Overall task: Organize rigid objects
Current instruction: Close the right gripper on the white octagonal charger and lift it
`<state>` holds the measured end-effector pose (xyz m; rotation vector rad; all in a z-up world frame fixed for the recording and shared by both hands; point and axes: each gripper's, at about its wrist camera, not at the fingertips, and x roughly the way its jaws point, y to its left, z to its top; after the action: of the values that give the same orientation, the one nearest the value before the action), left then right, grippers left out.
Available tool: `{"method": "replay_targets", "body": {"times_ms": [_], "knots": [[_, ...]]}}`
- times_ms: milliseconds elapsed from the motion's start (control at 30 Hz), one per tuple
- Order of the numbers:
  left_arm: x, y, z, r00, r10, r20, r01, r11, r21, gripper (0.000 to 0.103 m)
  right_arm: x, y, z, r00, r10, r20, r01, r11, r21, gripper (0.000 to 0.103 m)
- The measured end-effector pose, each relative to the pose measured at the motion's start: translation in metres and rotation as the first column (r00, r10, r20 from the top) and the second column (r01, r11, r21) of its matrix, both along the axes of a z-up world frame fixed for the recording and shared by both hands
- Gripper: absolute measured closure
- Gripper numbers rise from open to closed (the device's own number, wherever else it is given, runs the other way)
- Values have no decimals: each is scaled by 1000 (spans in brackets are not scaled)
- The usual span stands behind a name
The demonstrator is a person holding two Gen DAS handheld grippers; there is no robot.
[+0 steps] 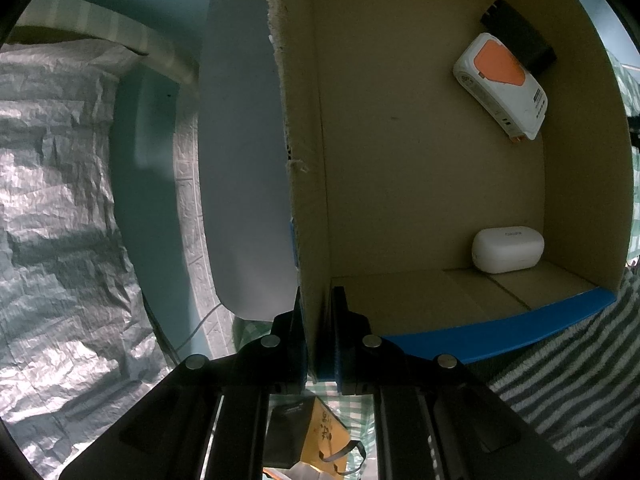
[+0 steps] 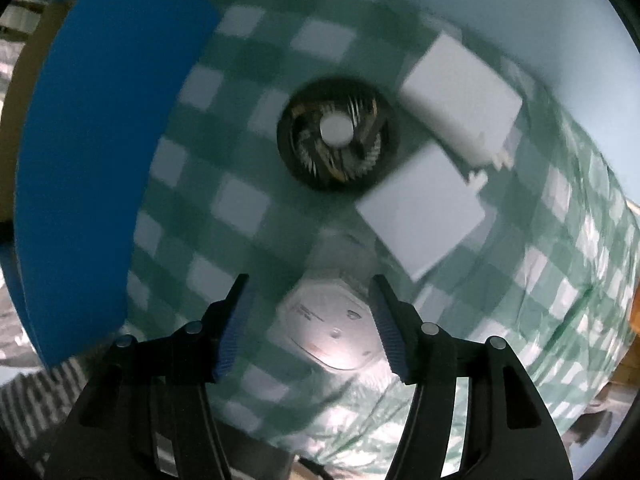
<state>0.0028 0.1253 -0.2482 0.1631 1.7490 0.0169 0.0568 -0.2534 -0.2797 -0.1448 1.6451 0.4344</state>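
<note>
My left gripper (image 1: 319, 296) is shut on the left wall of a cardboard box (image 1: 308, 200), which is brown inside and blue outside. In the box lie a white and orange device (image 1: 502, 82), a black block (image 1: 520, 36) behind it, and a white earbud case (image 1: 507, 250). My right gripper (image 2: 310, 280) points down and stands open over a rounded white device (image 2: 332, 328) on the green checked cloth (image 2: 240, 140). That device lies between the fingers; the left pad is clearly apart from it. The right wrist view is blurred.
A black round fan (image 2: 336, 134) and two white rectangular blocks (image 2: 460, 100) (image 2: 420, 208) lie beyond the white device. The box's blue side (image 2: 92, 160) stands to the left. A striped towel (image 1: 568, 380) lies by the box, crinkled silver sheeting (image 1: 60, 200) further left.
</note>
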Motion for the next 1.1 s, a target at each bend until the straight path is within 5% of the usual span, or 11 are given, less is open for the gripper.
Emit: {"method": "replay_targets", "body": {"times_ms": [233, 500, 733, 1100], "knots": [[1, 0, 0, 1000, 0, 0, 0, 1000, 0, 92, -37, 1, -18, 989, 62, -132, -68, 997, -42, 42], [1, 0, -1, 1000, -2, 0, 2, 1000, 2, 92, -55, 9, -26, 999, 21, -42, -24, 998, -57, 40], [1, -3, -1, 1000, -9, 1, 9, 1000, 3, 91, -69, 10, -32, 997, -55, 44, 60, 992, -109, 48], [1, -4, 1, 1000, -15, 4, 15, 1000, -4, 91, -83, 7, -14, 993, -120, 11, 121, 991, -54, 49]]}}
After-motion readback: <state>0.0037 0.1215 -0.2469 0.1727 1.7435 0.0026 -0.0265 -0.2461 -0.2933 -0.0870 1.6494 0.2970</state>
